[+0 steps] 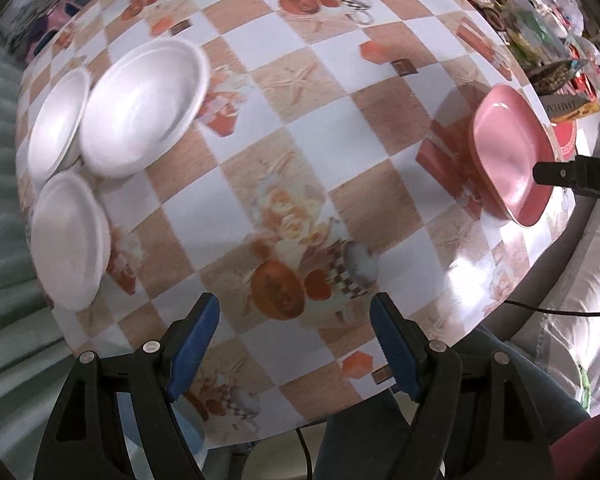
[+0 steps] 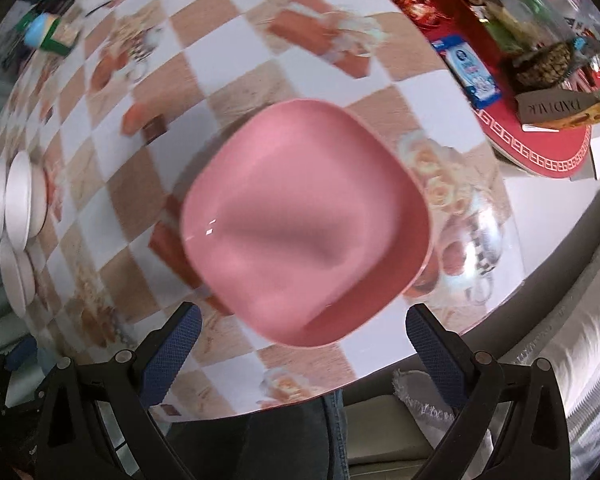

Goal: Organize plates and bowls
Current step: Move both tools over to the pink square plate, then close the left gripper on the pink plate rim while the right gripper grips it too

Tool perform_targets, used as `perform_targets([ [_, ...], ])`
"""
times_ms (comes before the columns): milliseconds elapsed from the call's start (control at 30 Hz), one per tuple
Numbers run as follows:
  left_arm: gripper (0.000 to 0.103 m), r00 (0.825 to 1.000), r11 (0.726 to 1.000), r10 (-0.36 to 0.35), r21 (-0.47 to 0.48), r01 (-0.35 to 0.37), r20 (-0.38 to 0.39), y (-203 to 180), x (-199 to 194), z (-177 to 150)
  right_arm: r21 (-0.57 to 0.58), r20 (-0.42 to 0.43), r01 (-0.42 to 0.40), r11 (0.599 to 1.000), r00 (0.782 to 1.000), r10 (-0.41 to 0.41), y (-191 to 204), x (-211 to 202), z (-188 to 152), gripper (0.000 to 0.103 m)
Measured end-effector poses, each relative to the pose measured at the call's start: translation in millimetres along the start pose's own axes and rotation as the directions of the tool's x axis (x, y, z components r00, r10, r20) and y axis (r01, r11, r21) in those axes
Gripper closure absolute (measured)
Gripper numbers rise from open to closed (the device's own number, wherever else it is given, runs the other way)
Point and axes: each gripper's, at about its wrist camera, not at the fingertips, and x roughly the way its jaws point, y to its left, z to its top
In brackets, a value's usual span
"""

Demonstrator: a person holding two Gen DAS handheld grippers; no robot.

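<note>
Three white bowls [image 1: 140, 108] sit clustered at the table's [image 1: 324, 92] left in the left wrist view; left gripper [image 1: 296, 344] spread, empty. Right wrist view: pink square plate [image 2: 304, 220] lies beneath the right gripper [image 2: 304, 356], spread, not touching.

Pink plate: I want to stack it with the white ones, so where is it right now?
The pink plate fills the centre of the right wrist view, on the checked tablecloth just ahead of the open right gripper, far across from the white bowls.
</note>
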Motion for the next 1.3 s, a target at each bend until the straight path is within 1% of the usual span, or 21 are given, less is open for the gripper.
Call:
perform_targets([
  [133,0.022,1.000,0.999,-0.002,0.040,0.002,-0.004,-17.0,4.0,18.3,0.009,0.001,0.014,1.000,1.000,-0.014,-7.7,2.8,4.6,0.000],
  [367,0.022,1.000,0.994,-0.022,0.104,0.023,-0.005,-50.0,6.2,53.7,0.045,-0.008,0.037,0.998,0.999,-0.036,-35.7,3.0,17.0,0.000],
  [500,0.022,0.999,0.991,-0.045,0.126,0.049,-0.029,-69.4,12.7,69.4,0.054,-0.017,0.057,0.997,0.998,-0.056,-52.2,4.0,22.2,0.000],
  [667,0.022,0.996,0.990,-0.063,0.125,0.072,-0.070,-90.3,26.3,82.7,0.022,-0.018,0.079,0.997,0.997,-0.079,-62.2,6.9,30.0,0.000],
  [767,0.022,0.992,0.991,-0.083,0.101,0.092,-0.099,-102.5,36.0,93.3,-0.016,-0.017,0.098,0.995,0.995,-0.098,-61.3,7.6,36.0,0.000],
  [933,0.022,0.989,0.993,-0.082,0.070,0.091,-0.126,-122.3,52.0,107.4,-0.094,0.013,0.144,0.985,0.990,-0.144,-57.3,9.1,50.9,0.000],
  [1033,0.022,0.984,0.996,-0.059,0.058,0.070,-0.166,-138.5,70.4,110.6,-0.163,0.037,0.181,0.970,0.983,-0.178,-50.4,10.4,59.8,0.000],
  [1133,0.022,0.981,0.997,-0.041,0.055,0.052,-0.190,-143.6,82.9,113.2,-0.246,0.060,0.235,0.940,0.972,-0.228,-40.4,14.6,64.1,0.000],
  [1200,0.021,0.981,0.997,-0.037,0.061,0.049,-0.189,-147.6,85.4,114.9,-0.310,0.072,0.280,0.909,0.960,-0.271,-31.5,19.8,64.5,0.000],
  [1300,0.020,0.985,0.994,-0.008,0.110,0.027,-0.171,-160.9,87.0,119.0,-0.375,0.079,0.308,0.874,0.950,-0.301,-21.0,26.6,60.6,0.000],
])
